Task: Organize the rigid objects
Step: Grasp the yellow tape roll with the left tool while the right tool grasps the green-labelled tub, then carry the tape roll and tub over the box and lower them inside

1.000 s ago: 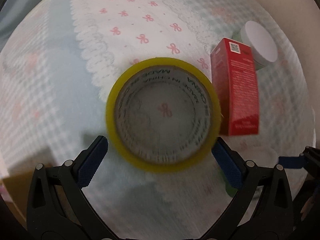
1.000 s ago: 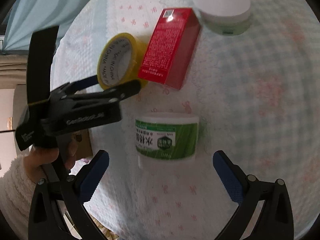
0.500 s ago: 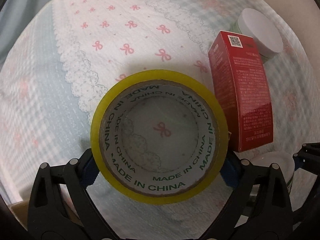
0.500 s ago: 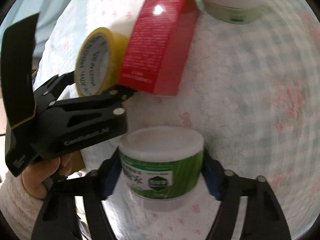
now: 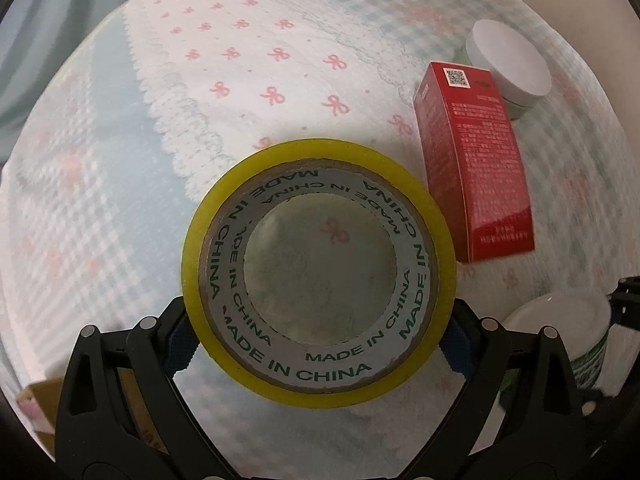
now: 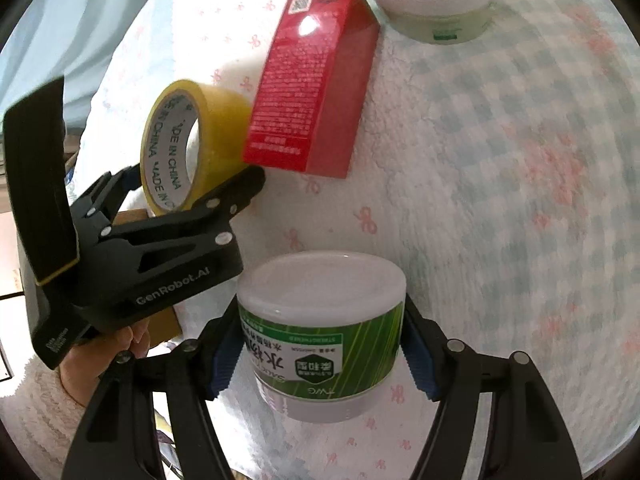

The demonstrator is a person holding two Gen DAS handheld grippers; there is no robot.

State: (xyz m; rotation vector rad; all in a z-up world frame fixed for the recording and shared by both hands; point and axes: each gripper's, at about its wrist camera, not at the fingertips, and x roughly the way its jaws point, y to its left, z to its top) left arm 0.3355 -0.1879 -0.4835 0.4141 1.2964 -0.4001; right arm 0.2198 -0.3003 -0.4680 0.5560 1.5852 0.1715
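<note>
We see the left gripper [image 5: 318,338] clamped on a yellow tape roll [image 5: 318,276], blue pads pressed against its outer sides, jaws wide because the roll is wide. The roll's core reads MADE IN CHINA; through its hole we see the cloth [image 5: 240,80], white with pink bows and a blue check border. From the right wrist view the roll sits tilted in those jaws, off the cloth as far as we can tell.

The right gripper [image 6: 322,356] is closed on a green-labelled jar [image 6: 320,332], pads touching both sides of its body, white lid on top. Contents: cannot tell, the lid is on.

A red box [image 6: 316,96] lies flat on the cloth just beside the tape roll, closed, QR code on its far end. Past its far end sits a second jar [image 6: 436,0], pale green with a white lid, also closed, contents unseen, close to the box's corner.

A hand [image 6: 120,348] in a fluffy white sleeve [image 6: 36,420] holds the left gripper. A brown cardboard piece [image 5: 38,400] shows at the lower left edge.
</note>
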